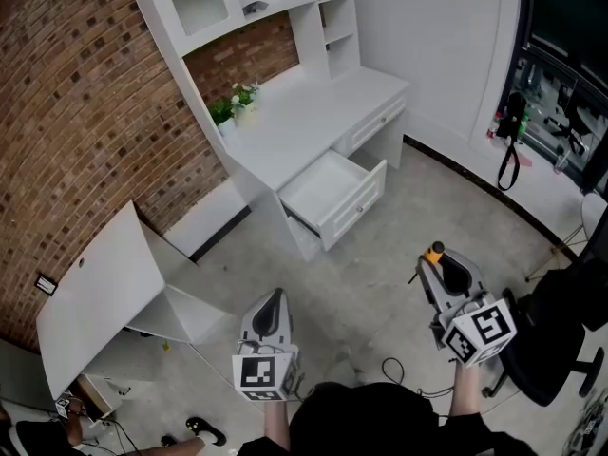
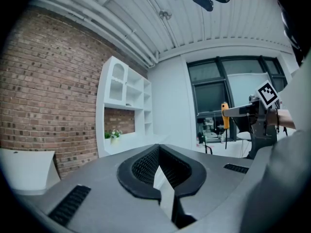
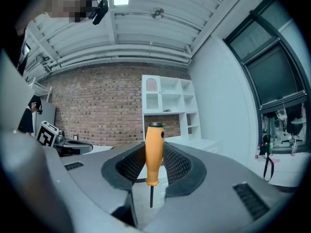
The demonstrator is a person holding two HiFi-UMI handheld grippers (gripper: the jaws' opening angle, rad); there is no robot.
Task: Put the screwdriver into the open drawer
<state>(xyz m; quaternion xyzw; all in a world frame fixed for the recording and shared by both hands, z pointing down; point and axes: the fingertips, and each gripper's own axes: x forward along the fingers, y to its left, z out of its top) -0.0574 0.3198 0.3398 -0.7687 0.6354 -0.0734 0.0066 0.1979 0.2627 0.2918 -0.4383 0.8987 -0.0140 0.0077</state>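
Now, screwdriver [image 3: 154,155] clenched in my right hand-held gripper [image 3: 154,147].
Held by its handle only, it could swivel and drop short of the drawer [image 1: 358,198]; left hand-held gripper [image 2: 159,152] closed, empty.

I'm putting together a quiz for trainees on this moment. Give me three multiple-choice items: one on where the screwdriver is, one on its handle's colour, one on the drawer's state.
1. Where is the screwdriver?
A in the drawer
B between the right gripper's jaws
C on the desk

2. Its handle is:
A blue
B black
C orange

3. The desk's drawer is:
A pulled open
B shut
C taken out entirely

Answers:
1 B, the right gripper view shows it standing upright between the pads.
2 C, the handle is orange in every view.
3 A, the head view shows the drawer's inside.
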